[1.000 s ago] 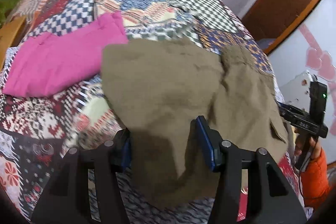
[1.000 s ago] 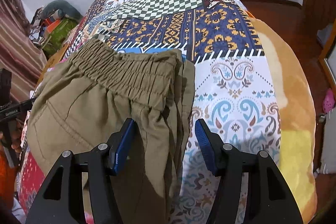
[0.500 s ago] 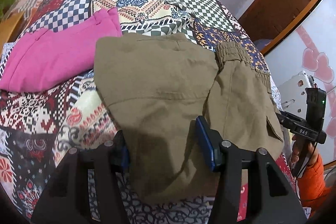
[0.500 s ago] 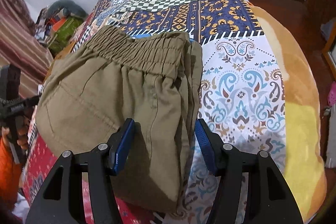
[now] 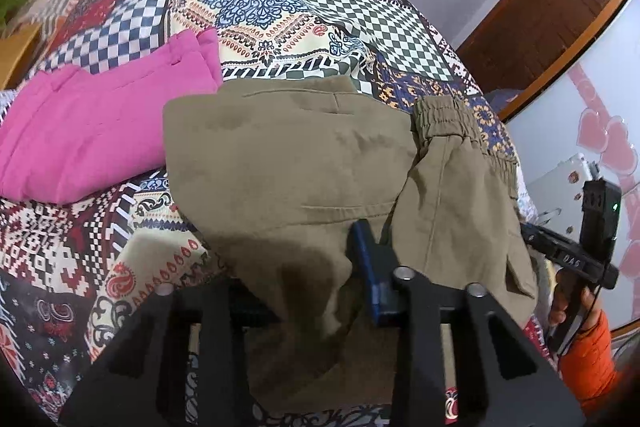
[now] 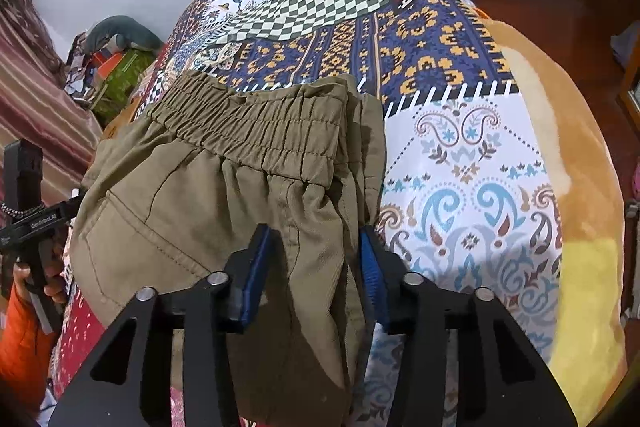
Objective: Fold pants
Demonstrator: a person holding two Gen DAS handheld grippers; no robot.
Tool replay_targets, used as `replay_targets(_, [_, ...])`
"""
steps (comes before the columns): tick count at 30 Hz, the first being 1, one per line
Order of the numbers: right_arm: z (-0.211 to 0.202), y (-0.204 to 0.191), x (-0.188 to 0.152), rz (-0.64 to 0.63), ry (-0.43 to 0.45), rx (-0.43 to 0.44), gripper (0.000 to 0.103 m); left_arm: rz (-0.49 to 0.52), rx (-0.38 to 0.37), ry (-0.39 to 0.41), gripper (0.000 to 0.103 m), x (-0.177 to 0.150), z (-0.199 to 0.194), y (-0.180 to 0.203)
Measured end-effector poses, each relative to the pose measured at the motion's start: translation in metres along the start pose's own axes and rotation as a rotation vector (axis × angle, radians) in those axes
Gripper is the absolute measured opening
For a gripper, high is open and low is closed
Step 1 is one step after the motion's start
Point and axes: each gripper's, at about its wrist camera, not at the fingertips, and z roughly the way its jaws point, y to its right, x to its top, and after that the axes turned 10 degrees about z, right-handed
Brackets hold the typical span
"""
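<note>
We hold the left gripper (image 5: 320,267) angled steeply down over the bed, and its jaws have just been closing on the olive pants (image 5: 288,163). From the left wrist camera the cloth bunches up between the fingers: the blue pad (image 5: 370,267) on the right finger presses into a fold at about 5 o'clock of the garment, while the left finger is buried under fabric, so the jaws are pinched on the pants.

Our right gripper (image 6: 316,267) also tilts steeply down, and its jaws have likewise just been closing. In the right wrist view both blue pads (image 6: 256,267) squeeze a thick gathered fold of the same pants below the elastic waistband (image 6: 256,127), which runs across at 12 o'clock of the gripper.

The pants lie folded on the patterned bedspread (image 5: 280,7), the leg portion doubled over beside the waistband end. A folded pink garment (image 5: 100,131) lies at 9 o'clock of the pants, just touching their edge.

At 3 o'clock in the left view an orange sleeve (image 5: 588,359) and a hand (image 5: 568,299) grip the other tool's handle.
</note>
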Motion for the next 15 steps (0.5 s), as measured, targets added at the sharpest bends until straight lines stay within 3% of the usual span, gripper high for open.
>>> replay_targets(4, [0.0,-0.003,0.001,-0.03,0.014,-0.018,0.029,-0.011,-0.015,0.001,0.019,0.0,0.0,-0.002])
replay_targets(9, [-0.006,-0.004,0.002,-0.044,0.028,-0.039,0.022,0.006,0.004,0.0,0.015,-0.003,-0.007,0.004])
replay_targets(15, [-0.007,-0.004,-0.001,-0.048,-0.013,-0.067,0.033,0.035,0.017,-0.034,0.017,-0.014,-0.012,0.008])
